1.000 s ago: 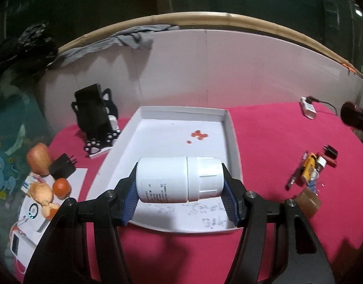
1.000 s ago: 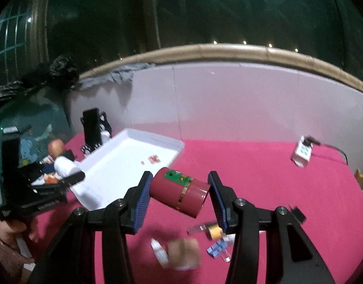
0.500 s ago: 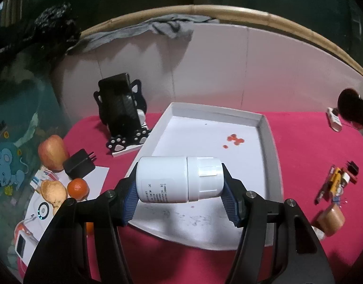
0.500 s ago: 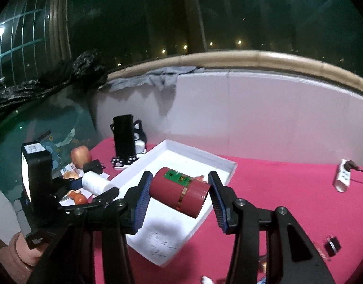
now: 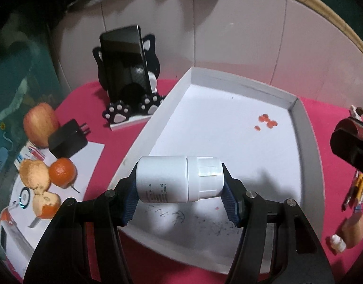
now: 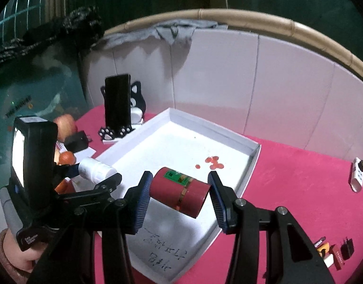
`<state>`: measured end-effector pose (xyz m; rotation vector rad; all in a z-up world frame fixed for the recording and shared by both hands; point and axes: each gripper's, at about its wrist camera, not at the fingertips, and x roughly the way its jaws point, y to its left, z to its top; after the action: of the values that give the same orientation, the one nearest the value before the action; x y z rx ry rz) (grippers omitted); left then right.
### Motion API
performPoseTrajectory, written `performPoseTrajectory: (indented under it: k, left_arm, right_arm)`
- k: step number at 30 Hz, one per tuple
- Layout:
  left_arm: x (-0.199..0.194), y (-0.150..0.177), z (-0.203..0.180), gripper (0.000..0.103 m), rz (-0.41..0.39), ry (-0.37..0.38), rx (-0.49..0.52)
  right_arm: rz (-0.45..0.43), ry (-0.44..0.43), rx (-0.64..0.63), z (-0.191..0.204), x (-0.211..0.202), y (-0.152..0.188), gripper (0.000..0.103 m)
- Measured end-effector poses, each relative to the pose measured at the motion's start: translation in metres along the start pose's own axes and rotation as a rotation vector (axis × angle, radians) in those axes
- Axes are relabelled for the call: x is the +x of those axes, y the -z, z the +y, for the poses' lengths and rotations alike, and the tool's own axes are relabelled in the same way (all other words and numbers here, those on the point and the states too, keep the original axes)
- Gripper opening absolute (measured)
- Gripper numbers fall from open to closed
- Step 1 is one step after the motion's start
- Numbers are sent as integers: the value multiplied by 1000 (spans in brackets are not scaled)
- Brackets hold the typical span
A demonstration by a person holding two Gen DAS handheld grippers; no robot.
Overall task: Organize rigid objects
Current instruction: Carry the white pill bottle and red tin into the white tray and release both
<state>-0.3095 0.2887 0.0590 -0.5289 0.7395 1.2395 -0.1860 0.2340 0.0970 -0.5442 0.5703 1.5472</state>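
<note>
My left gripper (image 5: pixel 179 184) is shut on a white plastic bottle (image 5: pixel 179 178), held sideways over the near left part of a white tray (image 5: pixel 304 127). My right gripper (image 6: pixel 179 191) is shut on a dark red cylindrical tin (image 6: pixel 179 195) with a gold band, held tilted over the same tray (image 6: pixel 252 163). In the right wrist view the left gripper (image 6: pixel 96 177) and its white bottle (image 6: pixel 96 172) show at the tray's left side. In the left wrist view the red tin (image 5: pixel 351 130) shows at the far right edge.
A phone in a black cat-shaped stand (image 5: pixel 127 80) is behind the tray's left. An apple (image 5: pixel 40 124), a black charger (image 5: pixel 68 139) and oranges (image 5: pixel 63 172) lie left. Small items (image 5: pixel 354 189) and a dropper bottle (image 5: pixel 337 243) lie right. A white adapter (image 6: pixel 357 174) lies far right.
Both grippers have moved left and forward over the white tray, each still holding its object. The tray now fills the middle of both views.
</note>
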Motion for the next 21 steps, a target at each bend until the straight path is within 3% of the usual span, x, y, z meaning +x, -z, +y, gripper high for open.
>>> performPoseTrajectory:
  k: [21]
  left_arm:
    - [46,-2,-12,61,64,-23,23]
  right_arm:
    - [96,1,-10,3,48,13,48]
